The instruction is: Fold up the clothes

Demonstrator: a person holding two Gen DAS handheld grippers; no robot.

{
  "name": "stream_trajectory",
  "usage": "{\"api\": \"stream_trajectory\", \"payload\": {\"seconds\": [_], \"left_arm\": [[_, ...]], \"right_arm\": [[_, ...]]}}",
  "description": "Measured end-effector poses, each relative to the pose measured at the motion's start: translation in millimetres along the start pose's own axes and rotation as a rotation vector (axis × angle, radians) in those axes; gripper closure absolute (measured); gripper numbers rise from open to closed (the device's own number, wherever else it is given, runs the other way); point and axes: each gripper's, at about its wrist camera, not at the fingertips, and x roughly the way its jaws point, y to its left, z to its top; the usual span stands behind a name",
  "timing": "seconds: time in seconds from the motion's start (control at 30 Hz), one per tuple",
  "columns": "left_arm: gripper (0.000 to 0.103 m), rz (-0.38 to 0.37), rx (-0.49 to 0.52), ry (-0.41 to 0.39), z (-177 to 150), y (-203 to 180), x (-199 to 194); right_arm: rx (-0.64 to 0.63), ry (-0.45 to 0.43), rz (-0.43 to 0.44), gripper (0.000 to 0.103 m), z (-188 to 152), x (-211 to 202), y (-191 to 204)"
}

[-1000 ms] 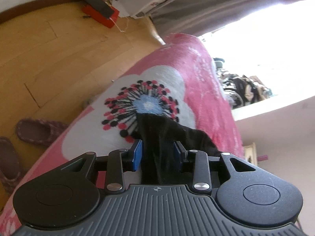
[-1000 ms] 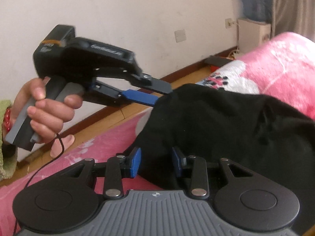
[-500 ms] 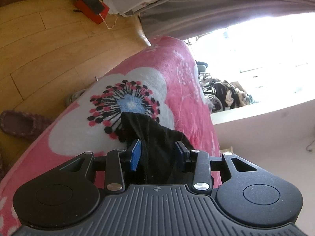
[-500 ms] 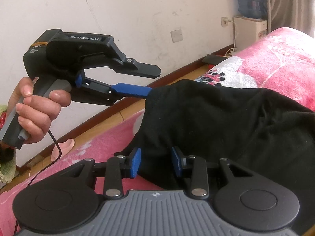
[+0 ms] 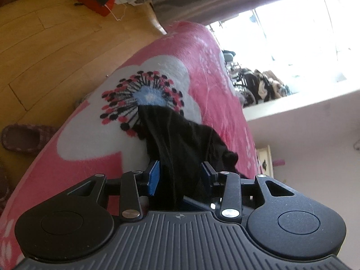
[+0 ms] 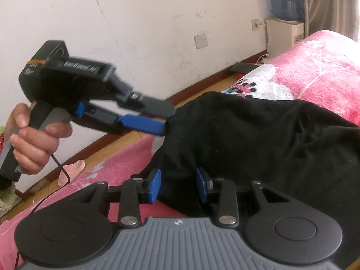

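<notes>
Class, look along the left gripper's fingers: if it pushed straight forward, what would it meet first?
The left gripper would probably meet the black garment first, since the cloth already lies between its fingers. Behind that comes the pink flowered blanket; depth is unclear.

Black gripper (image 6: 167, 119), blue pads (image 6: 141, 123), silver screws, white lettering.
</notes>
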Motion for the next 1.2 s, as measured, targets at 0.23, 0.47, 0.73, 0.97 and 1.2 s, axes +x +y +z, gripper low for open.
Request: {"api": "stream_trajectory", "payload": {"seconds": [0.23,0.47,0.73,0.97,1.2], "left_arm": [[0.064,-0.017,-0.019,0.01,-13,10,-13],[0.064,0.062,0.017,-0.042,-11,6,-22],[0.064,0.192,0.181,-0.039,-25,-10,-28],[0.064,0.278,0.35,-0.01,-44,-27,-24],[0.064,0.38,0.572,-0.027,-62,-51,-12]], "right_arm": [[0.0,-0.004,-0.006,0.065,0,2,0],[-0.016,-0.041,-0.033,0.065,2,-7,4],[-0.08,-0.047,-0.099,0.072,5,0,12],[-0.099,-0.044,-0.154,0.09,3,11,8],[-0.045,-0.064,-0.143,0.092,-2,9,0]]}}
